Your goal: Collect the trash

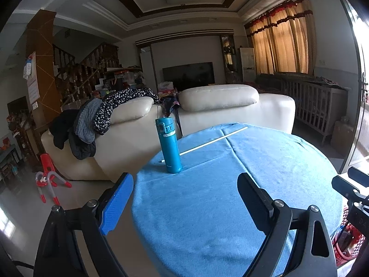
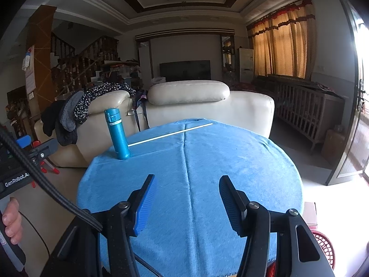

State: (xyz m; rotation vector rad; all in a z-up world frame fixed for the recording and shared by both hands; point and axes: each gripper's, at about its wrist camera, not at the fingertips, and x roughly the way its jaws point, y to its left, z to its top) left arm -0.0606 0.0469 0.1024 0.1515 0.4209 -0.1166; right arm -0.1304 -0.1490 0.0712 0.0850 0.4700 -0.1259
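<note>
A round table under a blue cloth (image 1: 265, 173) (image 2: 230, 157) fills the foreground. A teal flask (image 1: 169, 145) (image 2: 117, 134) stands upright near its far left edge. A thin white stick (image 1: 212, 141) (image 2: 170, 134) lies across the far part of the cloth, behind the flask. My left gripper (image 1: 184, 189) is open and empty over the table's near left edge. My right gripper (image 2: 187, 192) is open and empty above the near middle of the cloth. No loose trash shows on the cloth.
A cream sofa (image 1: 219, 106) (image 2: 189, 97) with clothes (image 1: 92, 120) draped on it stands behind the table. A red basket (image 1: 346, 242) (image 2: 325, 247) sits low at the right. A red toy (image 1: 48, 180) lies on the floor left. A wooden crib (image 1: 318, 106) stands right.
</note>
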